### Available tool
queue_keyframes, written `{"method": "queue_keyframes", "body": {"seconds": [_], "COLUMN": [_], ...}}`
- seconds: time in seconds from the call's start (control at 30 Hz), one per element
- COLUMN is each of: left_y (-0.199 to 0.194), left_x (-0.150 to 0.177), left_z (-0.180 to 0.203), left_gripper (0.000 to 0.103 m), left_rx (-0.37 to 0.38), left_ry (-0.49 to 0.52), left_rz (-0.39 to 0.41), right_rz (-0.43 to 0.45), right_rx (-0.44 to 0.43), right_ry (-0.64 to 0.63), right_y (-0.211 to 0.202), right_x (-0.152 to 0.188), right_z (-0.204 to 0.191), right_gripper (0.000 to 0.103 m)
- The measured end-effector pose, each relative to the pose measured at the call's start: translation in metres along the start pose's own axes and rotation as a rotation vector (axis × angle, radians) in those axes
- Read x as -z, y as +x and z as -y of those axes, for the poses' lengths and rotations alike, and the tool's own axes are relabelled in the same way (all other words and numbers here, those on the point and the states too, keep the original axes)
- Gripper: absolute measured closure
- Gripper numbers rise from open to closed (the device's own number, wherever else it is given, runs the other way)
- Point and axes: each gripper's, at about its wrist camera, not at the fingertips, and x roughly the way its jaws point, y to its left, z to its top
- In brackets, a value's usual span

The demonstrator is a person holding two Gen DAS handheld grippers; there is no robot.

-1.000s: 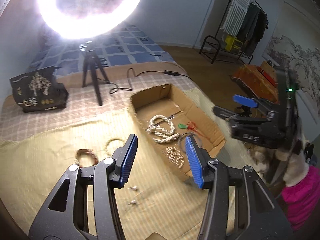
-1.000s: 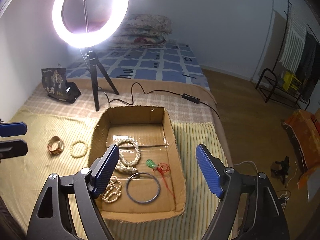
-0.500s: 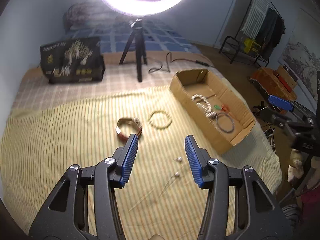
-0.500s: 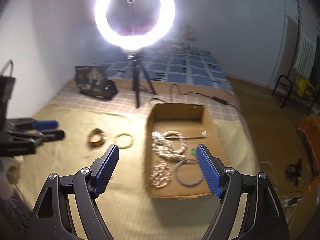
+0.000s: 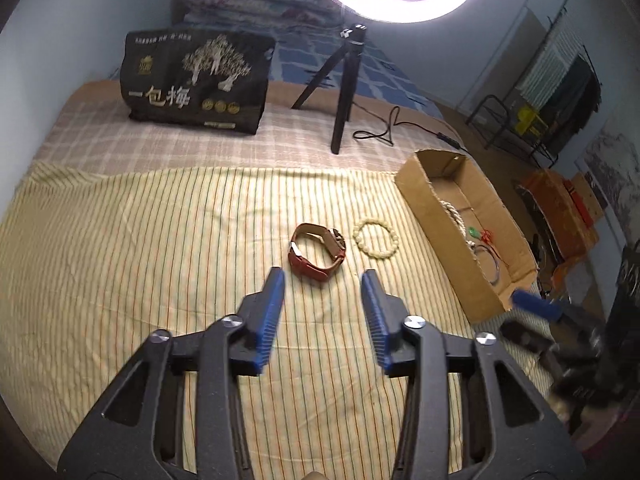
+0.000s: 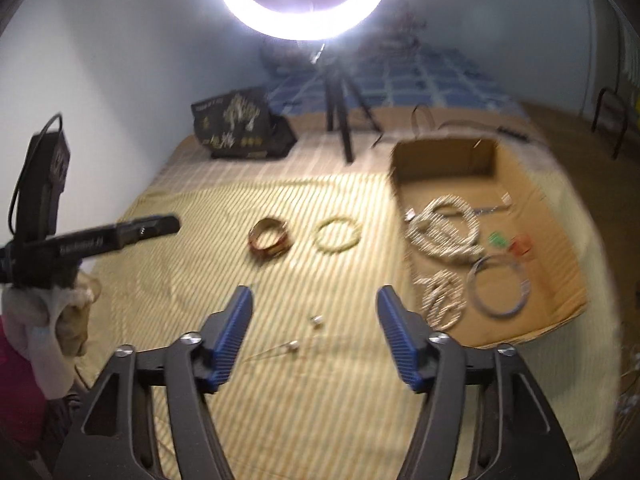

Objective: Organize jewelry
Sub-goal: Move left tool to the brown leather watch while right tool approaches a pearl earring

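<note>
Cardboard box (image 6: 556, 280) holds rope necklaces (image 6: 444, 228), bangle (image 6: 498, 284), seemingly green pendant (image 6: 497, 239).

On the striped cloth (image 5: 160, 240), the watch (image 5: 318, 254) lies just left of the bead bracelet (image 5: 376, 237); the cardboard box (image 5: 436, 216) sits right, holding necklaces (image 6: 444, 228).

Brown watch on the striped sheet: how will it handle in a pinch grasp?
The watch rests on edge as a buckled loop, so the leather strap likely flexes and may collapse when squeezed. Probably light, and could tip flat if nudged. Soft bedding underneath may give.
</note>
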Motion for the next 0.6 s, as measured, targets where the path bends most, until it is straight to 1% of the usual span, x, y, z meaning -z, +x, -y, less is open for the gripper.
{"method": "queue_keyframes", "body": {"seconds": [0.07,0.1,0.13,0.2,0.33,0.47,0.6], "left_y": [0.006,0.010,0.013,0.019,0.032,0.049,0.066], "left_x": [-0.002,-0.003,-0.003,-0.005,-0.007,-0.007,-0.008], "left_z": [-0.003,-0.005,-0.005,-0.006,-0.010,-0.012,-0.012], "left_gripper": [0.066,0.066,0.066,0.067,0.067,0.067,0.067], "left_rx": [0.001,0.001,0.001,0.000,0.000,0.004,0.011], "left_ry": [-0.009,-0.012,-0.012,-0.015,-0.022,-0.030,-0.034], "left_rz": [-0.007,-0.012,-0.018,-0.026,-0.041,-0.072,-0.103], "right_rz": [-0.020,-0.033,-0.048,-0.078,-0.105,-0.127,-0.137], "right_rx": [0.011,0.016,0.015,0.015,0.066,0.065,0.082], "right_ry": [-0.005,-0.012,-0.016,-0.023,-0.039,-0.055,-0.089], "right_y": [0.015,0.024,0.031,0.044,0.065,0.080,0.091], "right_x": [0.006,0.010,0.012,0.018,0.026,0.030,0.032], "right_z": [-0.005,-0.008,-0.009,-0.009,-0.007,-0.005,-0.009], "right_gripper": [0.045,0.052,0.061,0.068,0.068,0.074,0.075]}}
